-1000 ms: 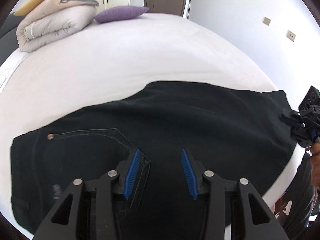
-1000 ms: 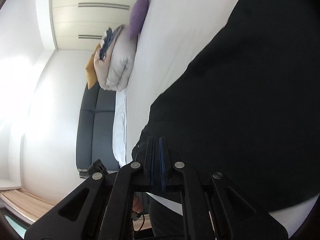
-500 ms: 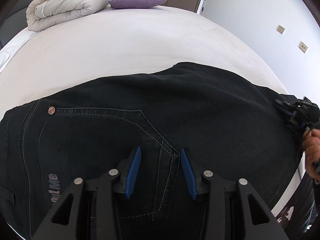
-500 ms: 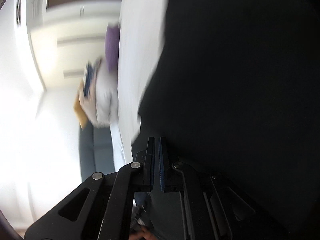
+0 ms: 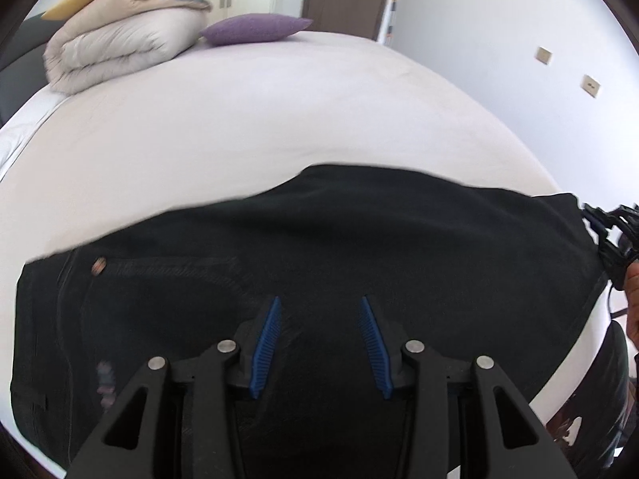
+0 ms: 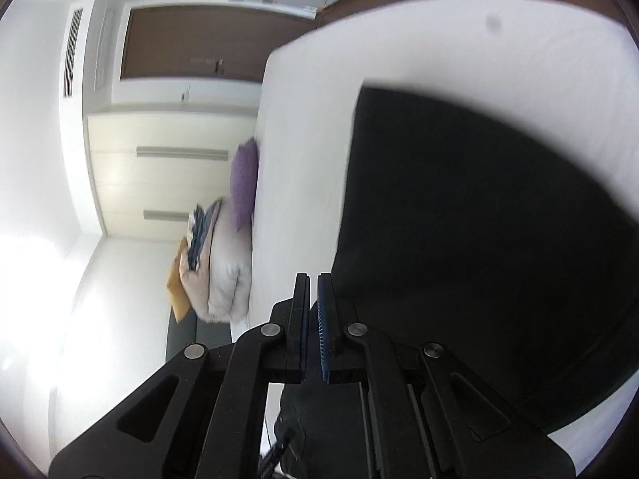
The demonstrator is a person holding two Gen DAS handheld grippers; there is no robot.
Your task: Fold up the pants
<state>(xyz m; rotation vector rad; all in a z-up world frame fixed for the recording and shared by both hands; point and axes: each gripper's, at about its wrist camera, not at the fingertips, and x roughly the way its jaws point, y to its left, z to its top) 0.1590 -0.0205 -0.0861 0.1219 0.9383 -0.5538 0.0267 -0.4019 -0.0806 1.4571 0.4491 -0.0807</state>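
Left wrist view: left gripper hangs wide open over the pants, gripping nothing. Right gripper has its jaws nearly together; whether cloth sits between them I cannot tell. The pants lie flat near the bed edge, bare sheet beyond.

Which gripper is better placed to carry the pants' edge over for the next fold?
Probably the right gripper: its jaws are closed at the black pants' edge. The left gripper hangs open above the fabric.
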